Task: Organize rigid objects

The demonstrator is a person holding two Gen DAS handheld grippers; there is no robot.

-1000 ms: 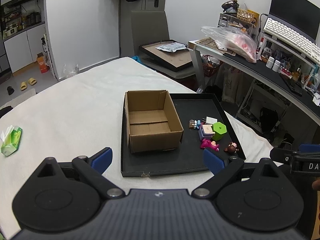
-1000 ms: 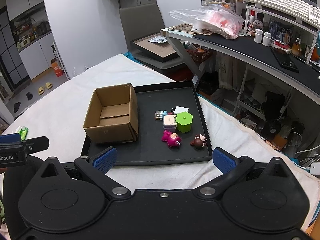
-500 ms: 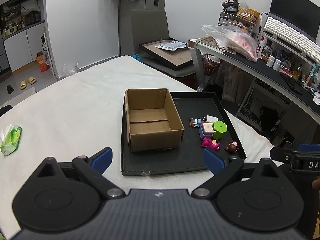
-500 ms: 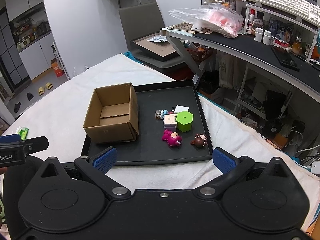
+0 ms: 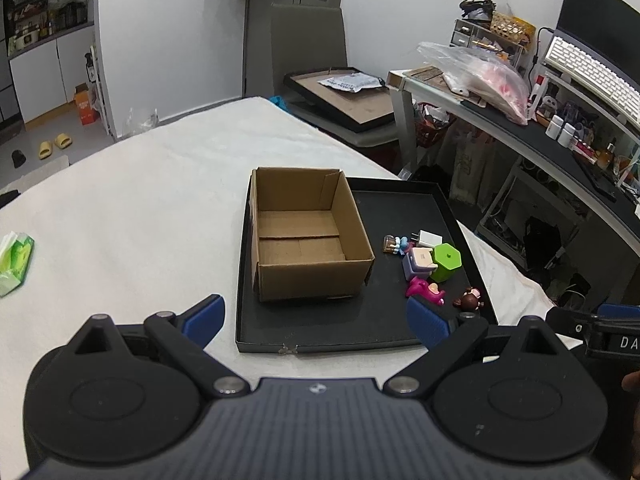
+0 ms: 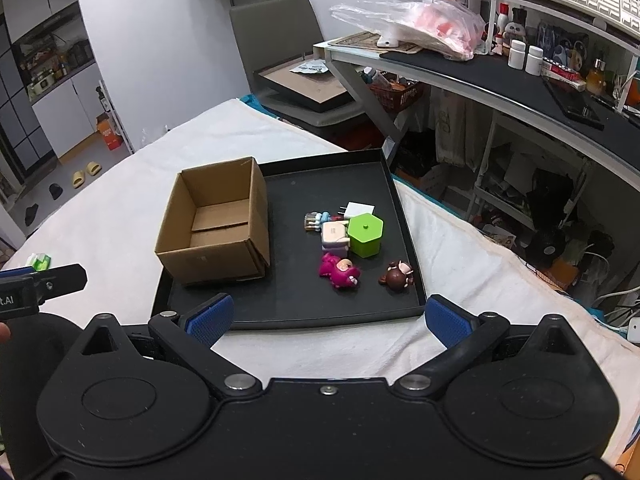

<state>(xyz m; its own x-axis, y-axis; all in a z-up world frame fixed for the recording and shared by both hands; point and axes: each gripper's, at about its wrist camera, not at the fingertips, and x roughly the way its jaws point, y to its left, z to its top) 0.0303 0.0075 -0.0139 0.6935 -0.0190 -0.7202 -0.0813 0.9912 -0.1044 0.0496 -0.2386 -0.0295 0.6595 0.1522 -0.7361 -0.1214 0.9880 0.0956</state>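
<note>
Nearest, the left gripper [image 5: 314,318] and right gripper [image 6: 327,316] are held wide apart, nothing gripped. Beyond, a black tray [image 6: 340,308] is laid on white cloth [image 5: 120,208]. On it, an open cardboard box [image 6: 216,220] is seen at 11 o'clock; toys are clustered at 1 o'clock: pink figure [image 6: 340,270], brown figure [image 6: 396,277], green hexagonal container [image 6: 365,234], white charger [image 6: 359,210] farthest.
</note>
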